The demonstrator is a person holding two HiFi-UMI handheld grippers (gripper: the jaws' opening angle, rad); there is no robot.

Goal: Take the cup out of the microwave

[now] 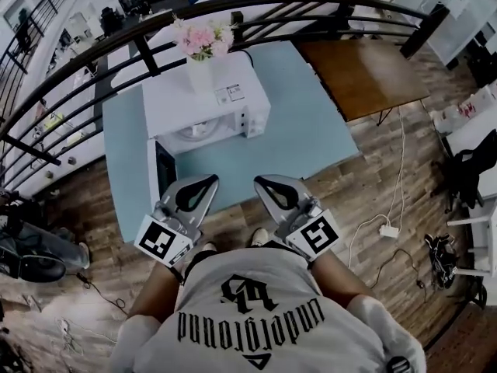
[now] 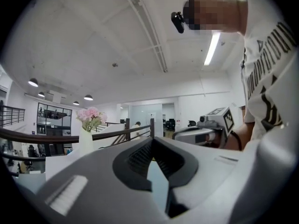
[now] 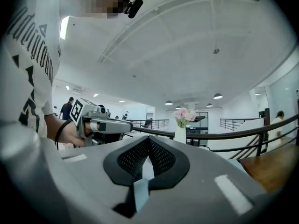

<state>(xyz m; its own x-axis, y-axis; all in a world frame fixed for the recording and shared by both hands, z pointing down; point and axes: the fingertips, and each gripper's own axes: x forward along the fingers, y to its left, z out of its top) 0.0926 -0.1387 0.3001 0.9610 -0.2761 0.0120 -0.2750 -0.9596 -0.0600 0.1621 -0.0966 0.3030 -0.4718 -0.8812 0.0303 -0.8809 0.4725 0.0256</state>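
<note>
A white microwave (image 1: 221,107) stands on a light blue table (image 1: 311,130), its dark door (image 1: 164,169) swung open to the left. A pale cup (image 1: 199,130) shows dimly inside the cavity. A white vase of pink flowers (image 1: 200,53) stands on top of the microwave. My left gripper (image 1: 211,180) and right gripper (image 1: 259,182) hover side by side at the table's near edge, below the microwave's front and apart from it. Both are shut with nothing between the jaws. The left gripper (image 2: 152,140) view shows the vase (image 2: 86,141); the right gripper (image 3: 148,138) view shows it (image 3: 180,133) too.
A dark curved railing (image 1: 256,6) runs behind the table. A brown table (image 1: 365,72) adjoins at the right. On the wooden floor lie a power strip (image 1: 387,231) with cables and shoes (image 1: 441,253). A dark chair (image 1: 470,169) stands at the right.
</note>
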